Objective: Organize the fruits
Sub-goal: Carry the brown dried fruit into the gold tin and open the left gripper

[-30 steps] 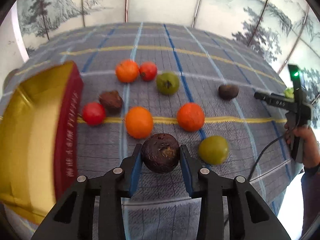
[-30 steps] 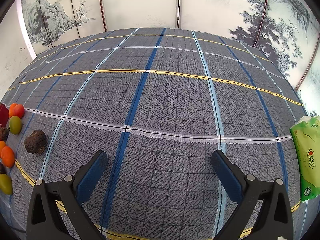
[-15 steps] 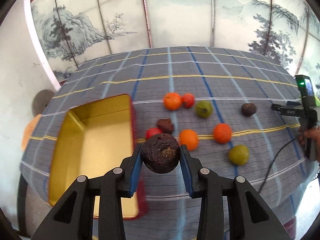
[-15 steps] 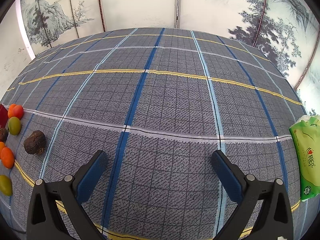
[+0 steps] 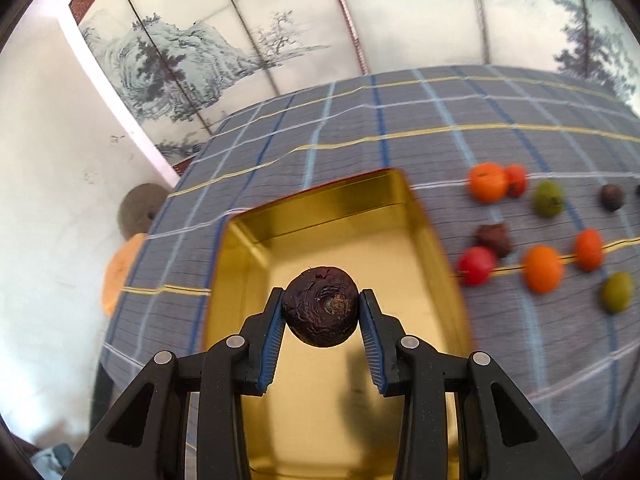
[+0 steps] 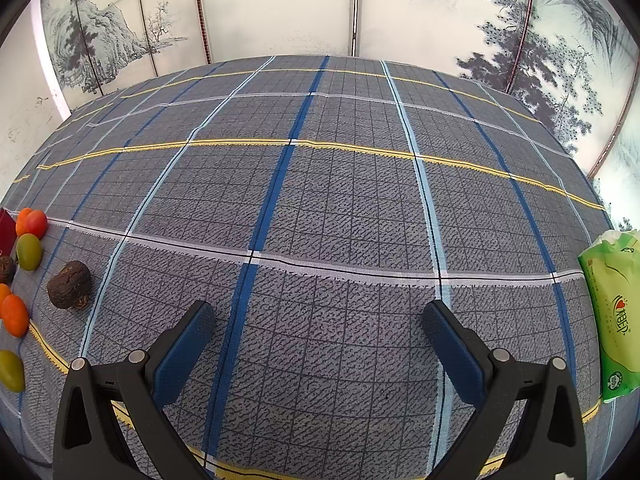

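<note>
Dark purple wrinkled round fruit (image 5: pixel 321 307) is clamped btwn the blue pads of the left gripper (image 5: pixel 321 307), tongs nearly closed on it, pads pressing both sides. L gripper is tilted downward, fruit held in the air over the gold metal rectangular tin (image 5: pixel 256 264), above its open interior, not touching the floor of it. Fruit roughly round, no clear long axis; stem scar faces the cam, slightly right of centre.

Tin sits on the grey-blue plaid tablecloth (image 5: pixel 400 120); its near-left corner is close to the table's left edge, red outer wall just visible at the far rim. Tin interior has nothing in it, so plenty of room under the fruit. Right of the tin, well apart from the gripper: loose orange, red, green and brown fruits (image 5: pixel 542 268) scattered on the cloth, blurred.

Right gripper (image 6: pixel 318 322) hovers over bare cloth, tongs wide open, nothing btwn the fingers. Wide free cloth ahead of it; green wipes pack (image 6: pixel 612 320) at the far right table edge, brown wrinkled fruit (image 6: pixel 69 285) off to its left.
</note>
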Motion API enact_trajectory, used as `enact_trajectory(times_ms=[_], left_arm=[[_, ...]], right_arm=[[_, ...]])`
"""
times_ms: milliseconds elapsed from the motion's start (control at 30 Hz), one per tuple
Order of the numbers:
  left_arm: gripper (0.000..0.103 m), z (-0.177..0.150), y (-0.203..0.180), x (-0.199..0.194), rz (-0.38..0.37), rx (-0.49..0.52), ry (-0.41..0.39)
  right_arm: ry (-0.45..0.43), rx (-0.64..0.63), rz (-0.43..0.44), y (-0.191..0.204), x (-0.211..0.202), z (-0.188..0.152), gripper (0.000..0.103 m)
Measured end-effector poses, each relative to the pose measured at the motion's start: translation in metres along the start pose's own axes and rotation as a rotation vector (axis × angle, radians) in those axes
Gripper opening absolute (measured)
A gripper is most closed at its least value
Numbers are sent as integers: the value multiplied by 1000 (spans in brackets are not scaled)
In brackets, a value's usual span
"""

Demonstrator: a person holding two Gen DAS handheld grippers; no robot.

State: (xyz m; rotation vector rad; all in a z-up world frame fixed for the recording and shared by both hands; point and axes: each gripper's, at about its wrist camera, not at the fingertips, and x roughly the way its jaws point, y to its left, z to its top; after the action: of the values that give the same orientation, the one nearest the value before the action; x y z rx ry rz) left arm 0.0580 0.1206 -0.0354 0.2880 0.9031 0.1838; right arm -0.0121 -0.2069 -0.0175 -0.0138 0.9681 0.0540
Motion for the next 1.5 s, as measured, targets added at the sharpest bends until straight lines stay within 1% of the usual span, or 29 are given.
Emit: enact_trajectory(times_ms=[200, 367, 500, 833, 1100, 1200, 1233, 1267, 1300, 1333, 1367, 1400, 1467, 1500], left_arm=[[38, 5, 20, 31, 47, 13, 44], [38, 11, 32, 51, 55, 7, 80], [38, 16, 36, 62, 73, 27, 100], [38, 21, 38, 73, 98, 61, 107], [38, 23, 41, 80, 105, 65, 115], [39, 25, 41, 84, 123, 69, 116], [42, 25, 40, 86, 122, 72, 119], [49, 24, 39, 86, 121, 74, 119], [54, 25, 39, 85, 125, 75, 105], [66, 25, 38, 83, 135, 74, 91], [73, 25, 38, 80, 143, 70, 74], [75, 26, 41, 75, 139, 54, 52], [75, 27, 47, 65, 112, 12, 35], [75, 27, 51, 55, 90, -26, 20]], right_arm=[[0, 0, -1, 0, 0, 0, 103], [0, 1, -1, -1, 1, 1, 103], [-1, 1, -1, -2, 1, 1, 103], [-1, 1, -2, -3, 1, 1, 103], [-1, 1, -2, -2, 1, 1, 103], [-2, 1, -2, -1, 1, 1, 103], [-2, 2, -3, -2, 2, 2, 103], [-2, 2, -3, -1, 2, 2, 103], [-2, 2, -3, -2, 2, 3, 103], [-2, 3, -3, -2, 2, 3, 103], [-2, 4, -3, -3, 3, 3, 103], [-2, 9, -4, 0, -2, -3, 103], [-2, 17, -12, -1, -2, -4, 103], [-3, 19, -13, 0, -2, -4, 103]])
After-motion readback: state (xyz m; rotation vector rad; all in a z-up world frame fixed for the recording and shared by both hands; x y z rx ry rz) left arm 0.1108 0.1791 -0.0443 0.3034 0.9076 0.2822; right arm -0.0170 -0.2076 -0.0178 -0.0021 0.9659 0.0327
